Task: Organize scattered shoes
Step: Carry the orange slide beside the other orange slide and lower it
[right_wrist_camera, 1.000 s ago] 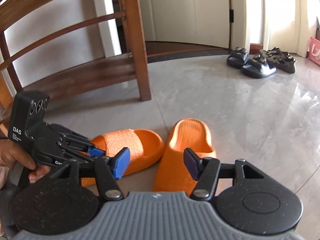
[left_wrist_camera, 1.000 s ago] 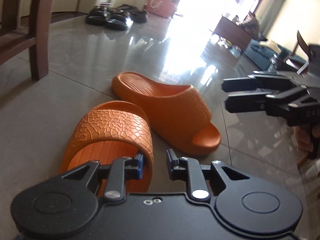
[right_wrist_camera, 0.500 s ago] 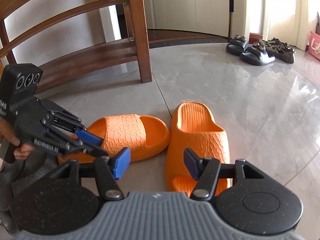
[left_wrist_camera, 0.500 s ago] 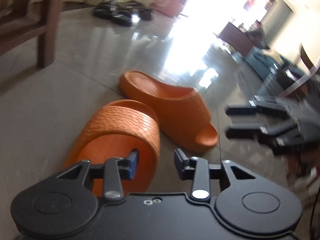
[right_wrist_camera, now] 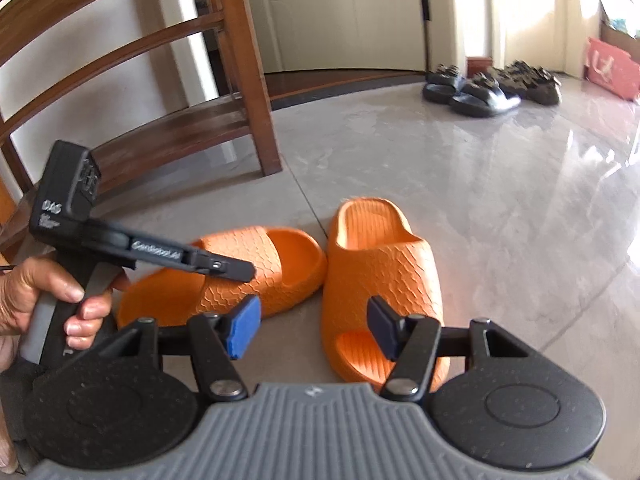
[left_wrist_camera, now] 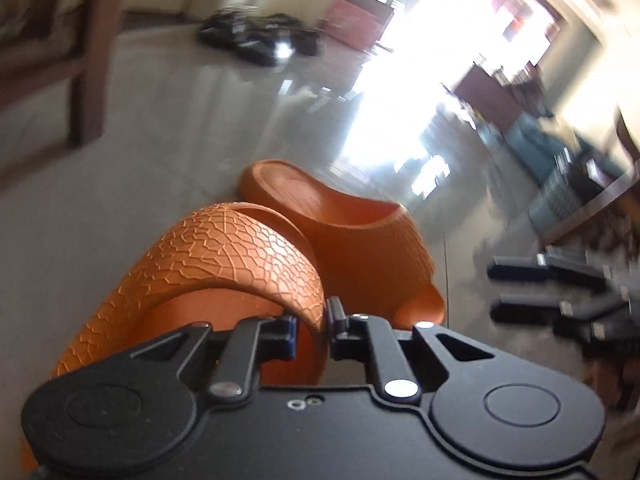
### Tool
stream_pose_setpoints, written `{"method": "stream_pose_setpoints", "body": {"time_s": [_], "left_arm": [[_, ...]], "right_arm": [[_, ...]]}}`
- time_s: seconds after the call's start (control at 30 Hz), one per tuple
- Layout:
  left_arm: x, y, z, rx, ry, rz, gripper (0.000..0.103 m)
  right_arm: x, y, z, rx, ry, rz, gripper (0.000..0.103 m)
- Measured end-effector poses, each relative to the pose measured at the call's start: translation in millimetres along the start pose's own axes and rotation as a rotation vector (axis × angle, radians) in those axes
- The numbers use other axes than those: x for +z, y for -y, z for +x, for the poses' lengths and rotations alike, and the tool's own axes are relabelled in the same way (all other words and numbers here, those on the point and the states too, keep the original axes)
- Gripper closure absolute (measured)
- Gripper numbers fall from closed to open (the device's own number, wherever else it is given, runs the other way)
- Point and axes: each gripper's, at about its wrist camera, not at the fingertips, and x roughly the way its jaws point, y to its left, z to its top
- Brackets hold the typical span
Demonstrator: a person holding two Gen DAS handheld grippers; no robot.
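Two orange slippers lie side by side on the grey floor. My left gripper has its jaws closing, and its pads pinch the edge of the textured strap of the near slipper. The other slipper rests just beyond it. In the right wrist view the left gripper, held by a hand, reaches onto the left slipper. My right gripper is open with nothing between its blue pads, and it hovers just before the toe of the right slipper.
Several dark sandals sit grouped near the far wall, beside a pink bag. A wooden furniture leg with rails stands left of the slippers. The right gripper shows blurred at the right of the left wrist view.
My left gripper opened, pushed forward over the near slipper's strap and closed on its edge. The right gripper shifted so that both slippers show more fully.
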Motion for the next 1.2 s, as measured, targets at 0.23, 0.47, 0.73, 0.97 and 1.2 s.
{"method": "stream_pose_setpoints", "body": {"time_s": [0.23,0.47,0.73,0.97,1.2], "left_arm": [[11,9,-13,-0.153,-0.160,0.252,0.091],[-9,27,1,-0.313,-0.345,0.370,0.090],[-10,47,18,-0.365,-0.397,0.425,0.087],[8,67,35,-0.378,-0.430,0.532,0.084],[22,86,49,-0.382,-0.440,0.608,0.082]], "right_arm": [[-11,13,-13,-0.029,-0.008,0.082,0.040],[-21,6,-25,-0.029,-0.028,0.082,0.040],[-36,11,-33,-0.046,-0.044,0.119,0.040],[-45,16,-34,-0.054,-0.050,0.159,0.040],[-51,19,-40,-0.065,-0.041,0.186,0.040]]}}
